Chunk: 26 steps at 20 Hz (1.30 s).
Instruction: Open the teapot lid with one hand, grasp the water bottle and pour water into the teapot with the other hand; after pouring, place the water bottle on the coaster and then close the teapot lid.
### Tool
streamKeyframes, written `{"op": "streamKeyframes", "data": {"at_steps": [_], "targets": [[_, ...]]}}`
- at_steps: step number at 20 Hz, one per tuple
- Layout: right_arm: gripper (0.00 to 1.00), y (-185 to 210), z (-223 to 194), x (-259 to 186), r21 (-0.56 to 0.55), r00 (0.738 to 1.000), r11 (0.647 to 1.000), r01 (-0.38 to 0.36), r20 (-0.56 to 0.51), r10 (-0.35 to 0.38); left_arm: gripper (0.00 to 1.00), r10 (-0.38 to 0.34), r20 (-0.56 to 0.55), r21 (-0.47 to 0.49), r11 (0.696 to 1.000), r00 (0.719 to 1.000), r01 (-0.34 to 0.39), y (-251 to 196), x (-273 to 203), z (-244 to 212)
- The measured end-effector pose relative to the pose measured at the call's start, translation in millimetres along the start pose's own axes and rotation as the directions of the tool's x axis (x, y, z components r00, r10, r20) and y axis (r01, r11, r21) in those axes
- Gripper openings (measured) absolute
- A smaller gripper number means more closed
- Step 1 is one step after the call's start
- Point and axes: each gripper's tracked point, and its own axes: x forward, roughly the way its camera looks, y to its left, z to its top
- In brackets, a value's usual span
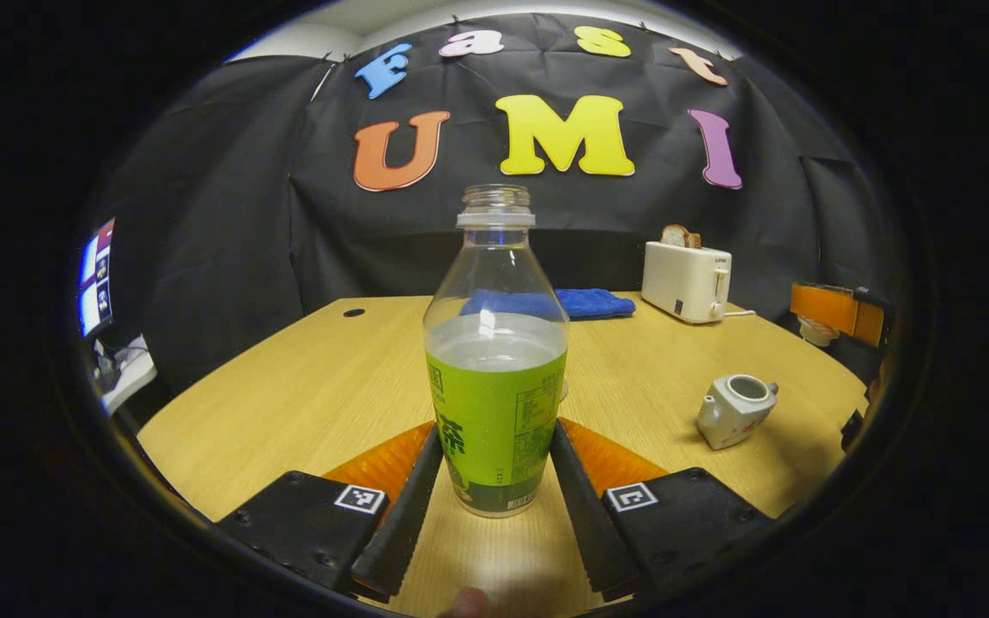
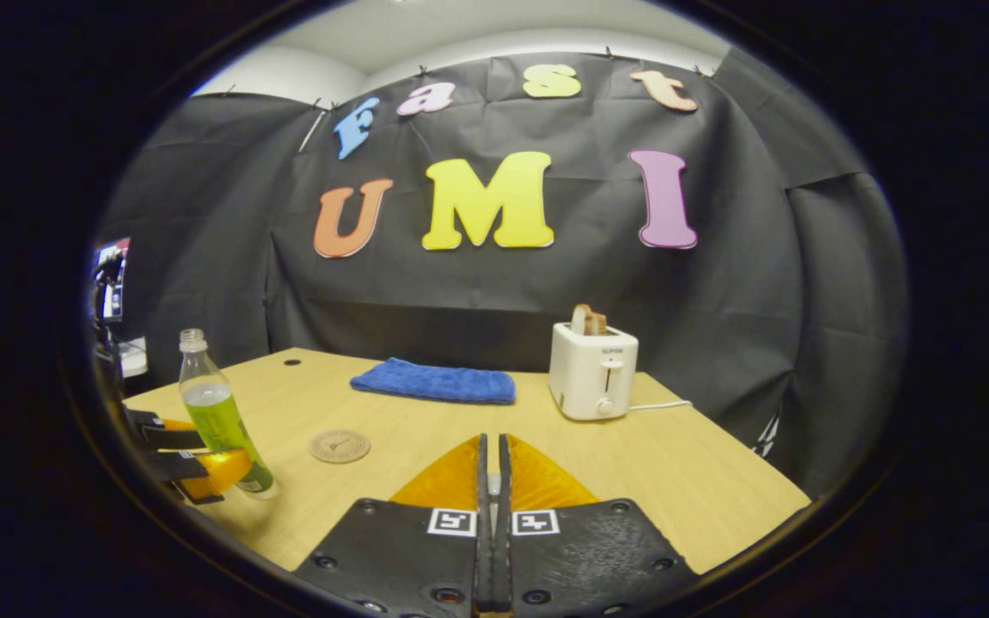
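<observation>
An uncapped water bottle (image 1: 494,378) with a green label, roughly half full, stands on the wooden table (image 1: 288,386). My left gripper (image 1: 494,429) is shut on it, one finger pressing each side of the label. In the right gripper view the same bottle (image 2: 218,412) and left gripper (image 2: 190,459) are at the far left, with a round coaster (image 2: 339,445) just right of them. The white teapot (image 1: 735,410) sits lidless at the right. My right gripper (image 2: 492,439) is shut. In the left gripper view it (image 1: 821,319) hovers above the teapot, holding the small white lid (image 1: 817,331).
A white toaster (image 2: 593,371) with bread in it stands at the back right, its cord trailing right. A folded blue cloth (image 2: 434,382) lies at the back centre. A screen (image 1: 97,275) sits off the table's left side. The table edge runs close on the right.
</observation>
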Motion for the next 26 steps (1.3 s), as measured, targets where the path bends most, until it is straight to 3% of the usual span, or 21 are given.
{"op": "streamKeyframes", "data": {"at_steps": [4, 7, 10, 14, 15, 17, 19, 20, 22, 25, 26], "targets": [[0.0, -13.6, -0.9, -1.7, 0.003, 1.0, 1.0, -0.005, -0.002, 0.005, 0.76, 0.06, 0.014, 0.198, 0.978, 0.998, -0.061, 10.4, -5.2, 16.2], [0.01, -23.5, 0.4, -3.3, -0.007, 1.0, 1.0, -0.01, -0.002, 0.01, 0.76, 0.11, 0.04, 0.401, 0.908, 0.993, -0.116, 16.9, -5.1, 28.7], [0.0, -31.9, 0.9, -4.6, -0.012, 1.0, 1.0, -0.023, -0.002, 0.023, 0.76, 0.165, 0.051, 0.629, 0.761, 0.985, -0.16, 25.7, -3.4, 36.8], [0.0, -43.0, -2.1, -5.1, -0.012, 0.999, 0.999, -0.04, -0.01, 0.039, 0.75, 0.203, 0.05, 0.796, 0.583, 0.978, -0.162, 27.6, -7.3, 36.9], [0.0, -48.3, -3.8, -5.9, -0.014, 0.999, 0.999, -0.044, -0.012, 0.044, 0.75, 0.202, 0.042, 0.845, 0.516, 0.979, -0.143, 19.4, -2.5, 39.2], [0.01, -54.9, -5.4, -6.4, -0.023, 0.999, 0.999, -0.048, -0.017, 0.048, 0.75, 0.205, 0.033, 0.896, 0.429, 0.978, -0.12, 11.4, 2.4, 38.8], [0.0, -64.3, -7.2, -8.0, -0.029, 0.999, 0.998, -0.049, -0.018, 0.049, 0.75, 0.193, 0.037, 0.947, 0.306, 0.981, -0.096, -1.9, 7.2, 44.8], [0.0, -67.7, -8.0, -8.0, -0.027, 0.999, 0.998, -0.05, -0.02, 0.049, 0.75, 0.184, 0.036, 0.961, 0.264, 0.982, -0.085, -9.2, 6.8, 45.4], [0.01, -78.9, -10.8, -9.6, -0.019, 0.999, 0.999, -0.045, -0.017, 0.045, 0.75, 0.171, 0.013, 0.988, 0.149, 0.985, -0.039, -27.0, 2.4, 37.4], [0.01, -88.3, -14.7, -12.1, -0.011, 0.999, 0.999, -0.044, -0.017, 0.044, 0.75, 0.172, -0.004, 1.0, 0.013, 0.985, 0.002, -45.6, -3.2, 29.1], [0.01, -90.0, -16.1, -11.7, -0.009, 0.999, 0.999, -0.044, -0.018, 0.044, 0.75, 0.174, -0.007, 1.0, -0.014, 0.985, 0.009, -48.6, -3.7, 28.7]]}}
